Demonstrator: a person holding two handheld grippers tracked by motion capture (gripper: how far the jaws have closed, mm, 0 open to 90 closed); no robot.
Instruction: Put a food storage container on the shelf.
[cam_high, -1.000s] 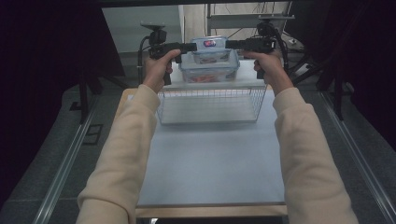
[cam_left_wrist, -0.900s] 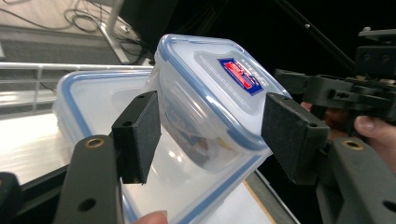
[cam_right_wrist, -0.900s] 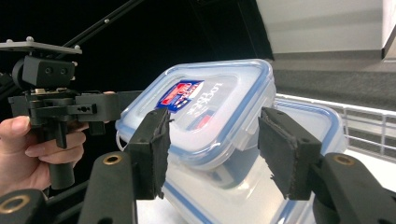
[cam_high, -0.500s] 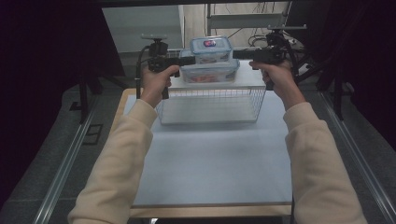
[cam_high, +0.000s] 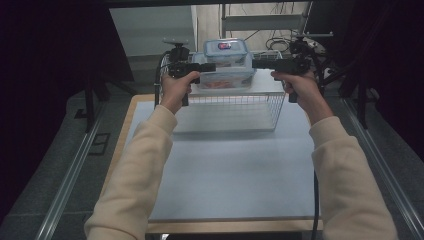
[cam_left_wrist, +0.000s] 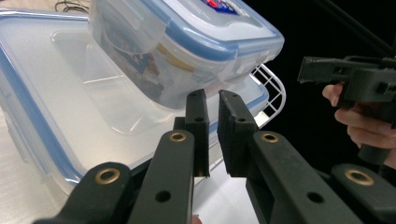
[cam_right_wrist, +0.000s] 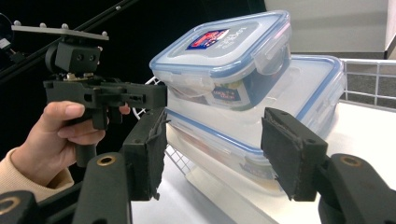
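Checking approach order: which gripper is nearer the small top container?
Left. The left gripper almost touches the small top container; the right gripper stands slightly farther off.

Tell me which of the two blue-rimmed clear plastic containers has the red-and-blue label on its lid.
The smaller blue-rimmed clear plastic container, stacked on the larger, flatter blue-rimmed one, whose lid is plain.

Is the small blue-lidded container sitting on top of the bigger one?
Yes, the small container rests on the lid of the bigger container, as the right gripper view shows.
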